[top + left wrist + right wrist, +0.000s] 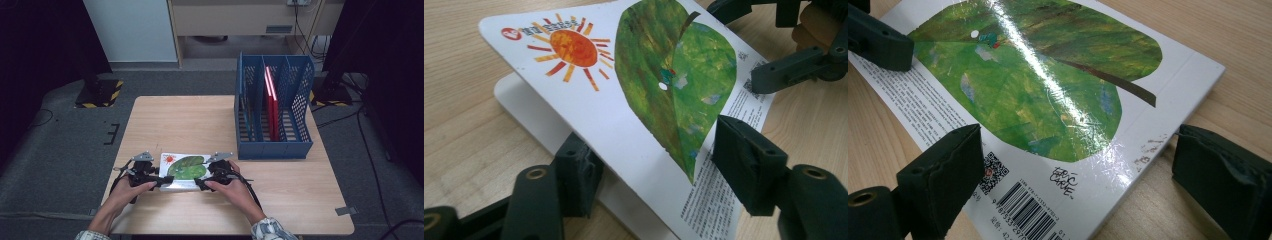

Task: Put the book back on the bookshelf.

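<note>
Book (184, 170) lies flat at the table's (200, 120) near edge. Left gripper (161, 182) has its cover pinched and lifted; right gripper (200, 183) straddles the spine corner, jaws apart. Risk: cover slips or creases, since only one corner is held.

A raised book cover (644, 95) is straddled by the left gripper (659, 172). One finger (574, 175) is seen beneath it, the other (749, 160) on top.
</note>
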The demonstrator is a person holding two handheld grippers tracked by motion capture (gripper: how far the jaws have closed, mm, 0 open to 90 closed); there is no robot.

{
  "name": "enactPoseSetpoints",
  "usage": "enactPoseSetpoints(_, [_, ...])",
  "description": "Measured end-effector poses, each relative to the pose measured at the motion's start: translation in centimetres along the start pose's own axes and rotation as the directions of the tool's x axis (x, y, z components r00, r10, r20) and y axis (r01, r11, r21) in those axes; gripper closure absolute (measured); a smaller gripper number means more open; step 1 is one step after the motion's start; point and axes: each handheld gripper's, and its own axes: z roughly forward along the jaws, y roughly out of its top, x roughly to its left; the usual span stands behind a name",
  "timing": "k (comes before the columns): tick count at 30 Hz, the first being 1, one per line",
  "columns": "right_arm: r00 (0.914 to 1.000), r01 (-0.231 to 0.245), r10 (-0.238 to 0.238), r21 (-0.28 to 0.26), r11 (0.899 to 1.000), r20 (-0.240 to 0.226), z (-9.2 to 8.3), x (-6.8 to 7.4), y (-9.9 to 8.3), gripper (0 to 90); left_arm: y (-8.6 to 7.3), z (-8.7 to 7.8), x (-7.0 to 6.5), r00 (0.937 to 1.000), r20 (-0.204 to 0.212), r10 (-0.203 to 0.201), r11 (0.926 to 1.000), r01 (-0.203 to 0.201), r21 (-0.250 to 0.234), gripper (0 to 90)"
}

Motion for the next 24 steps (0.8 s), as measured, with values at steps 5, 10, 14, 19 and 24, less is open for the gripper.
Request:
enactPoseSetpoints(5, [0.9999, -0.015, 0.015, -0.018, 1.000, -0.007, 0.0, 0.0, -0.2, 6.9, 0.3, 0.9, -0.6, 0.9990, 0.029, 0.034, 0.9994, -0.034, -0.006, 31.5])
enactPoseSetpoints(10, [0.9999, 0.010, -0.010, -0.010, 1.000, 0.006, 0.0, 0.1, -0.2, 6.9, 0.5, 1.0, -0.9, 0.9981, 0.006, 0.061, 0.9980, -0.061, 0.014, 40.3])
enactPoseSetpoints(14, [0.9997, 0.024, -0.024, -0.004, 1.000, 0.010, 0.0, 0.1, -0.2, 7.1, 0.5, 1.0, -1.3, 0.9956, -0.015, 0.092, 0.9956, -0.092, 0.020, 44.1])
enactPoseSetpoints(19, [0.9997, 0.024, -0.024, -0.001, 1.000, 0.004, -0.1, 0.1, -0.2, 6.9, 0.4, 0.7, -1.8, 0.9894, -0.018, 0.144, 0.9896, -0.144, 0.002, 49.2])
enactPoseSetpoints(24, [0.9995, 0.031, -0.031, 0.002, 1.000, -0.010, -0.1, -0.4, -0.1, 6.2, 0.4, 0.6, -2.1, 0.9845, -0.022, 0.174, 0.9848, -0.174, 0.003, 51.5])
